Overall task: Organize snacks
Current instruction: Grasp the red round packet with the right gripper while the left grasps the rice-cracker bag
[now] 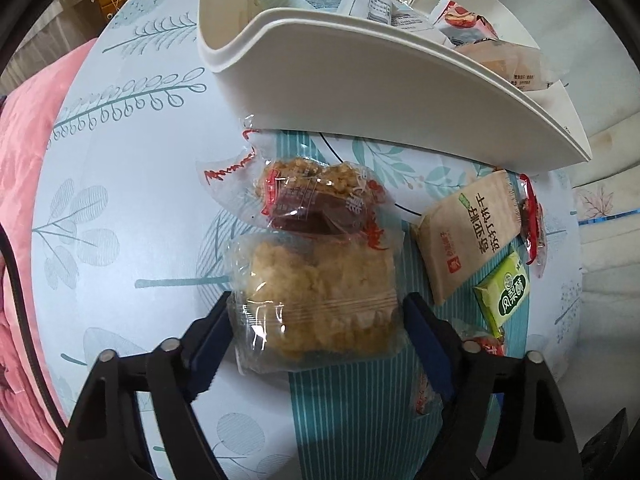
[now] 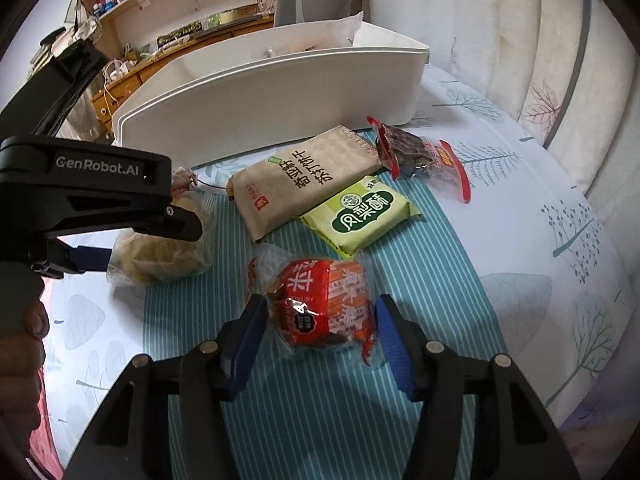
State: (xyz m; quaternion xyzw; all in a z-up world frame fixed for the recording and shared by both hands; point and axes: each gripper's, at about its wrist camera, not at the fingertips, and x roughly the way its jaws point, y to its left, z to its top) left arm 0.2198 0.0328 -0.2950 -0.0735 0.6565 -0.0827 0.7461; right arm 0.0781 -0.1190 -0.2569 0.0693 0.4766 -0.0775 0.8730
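My left gripper [image 1: 316,320] is open with its blue pads on either side of a clear-wrapped golden rice cake [image 1: 316,300], which lies on the bed; a small gap shows at each pad. A second rice cake with a red label [image 1: 316,200] lies just beyond it. My right gripper [image 2: 320,340] is open around a red-wrapped snack [image 2: 320,308]. The white snack organizer [image 1: 380,92] stands beyond, with several packets inside. The left gripper also shows in the right wrist view [image 2: 132,236] over the golden rice cake [image 2: 164,256].
A tan cracker packet [image 2: 304,180], a green pineapple-cake packet [image 2: 364,212] and a red-edged dark snack packet [image 2: 420,156] lie between the red-wrapped snack and the organizer [image 2: 280,96]. A pink blanket [image 1: 24,200] lies left. A padded headboard [image 2: 540,40] rises right; a desk and shelves stand behind.
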